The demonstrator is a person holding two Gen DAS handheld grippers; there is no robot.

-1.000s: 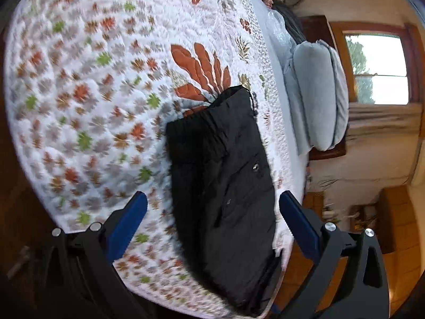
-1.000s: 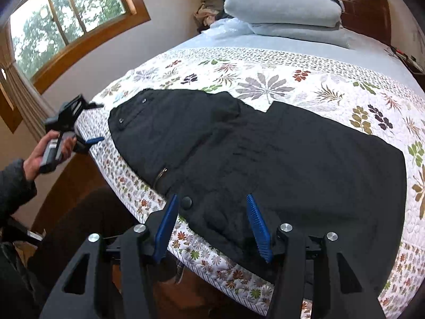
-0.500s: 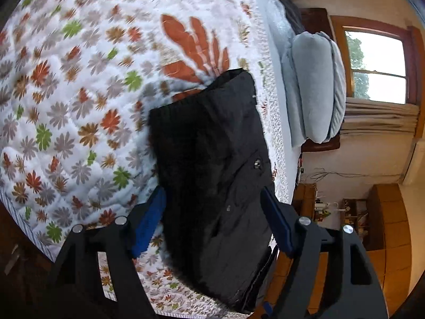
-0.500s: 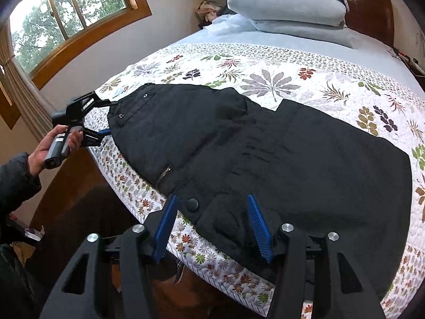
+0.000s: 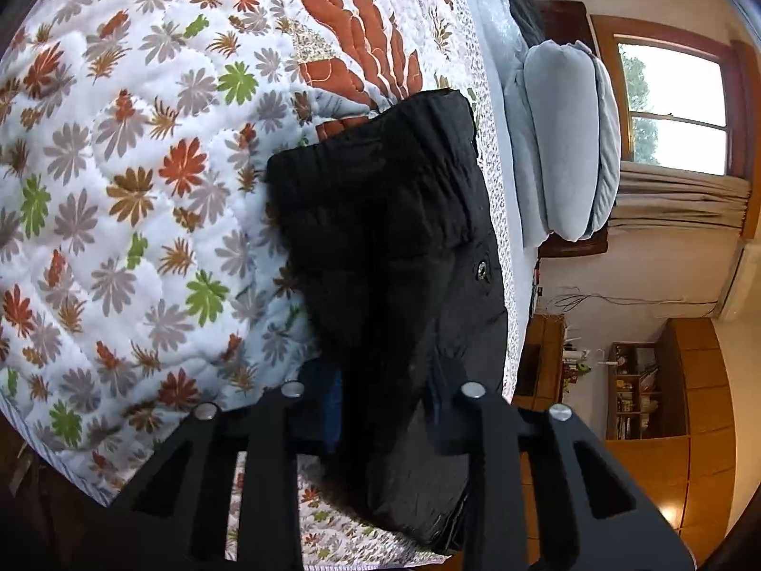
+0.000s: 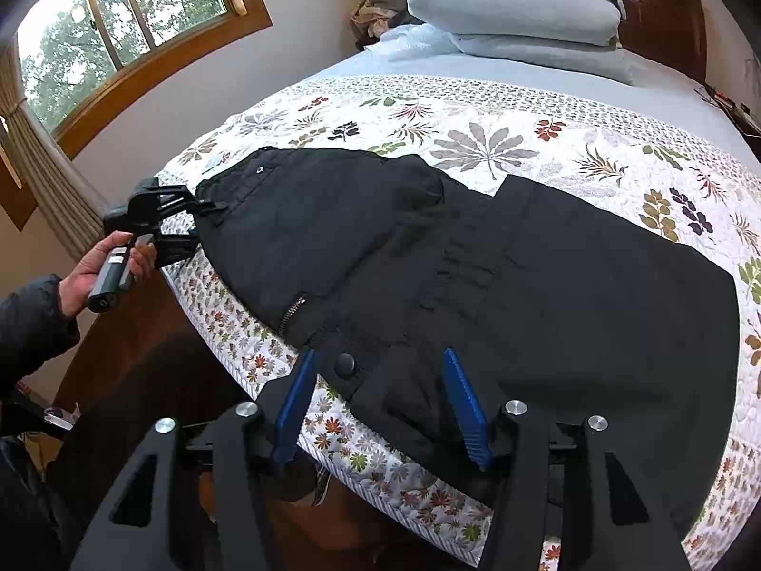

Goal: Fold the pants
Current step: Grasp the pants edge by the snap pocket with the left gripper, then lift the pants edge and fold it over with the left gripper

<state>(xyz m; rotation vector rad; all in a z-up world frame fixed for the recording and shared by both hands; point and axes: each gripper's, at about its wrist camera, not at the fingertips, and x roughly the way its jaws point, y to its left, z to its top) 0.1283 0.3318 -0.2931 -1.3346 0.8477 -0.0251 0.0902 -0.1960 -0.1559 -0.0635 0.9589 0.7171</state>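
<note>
While the right gripper [image 6: 380, 404] hangs at the near bed edge with its blue fingers [image 6: 463, 409] spread apart and straddling a bunched corner of the pants [image 6: 523, 285] by the snap button [image 6: 344, 364], nothing is pinched there. Beyond it, the black pants lie across the floral quilt [image 6: 547, 142], waist end towards the window side. At that far end the left gripper [image 6: 192, 226], held in the left hand [image 6: 102, 261], has its fingers drawn in on the fabric edge; the left wrist view shows cloth filling the gap between them, so it reads as clamped. Judgement: the grasp step is in hand, one end secured. Next, the right fingers need to close on the near corner, then both ends lift together for the fold. Grey pillows [image 6: 513, 4] sit farthest back.
</note>
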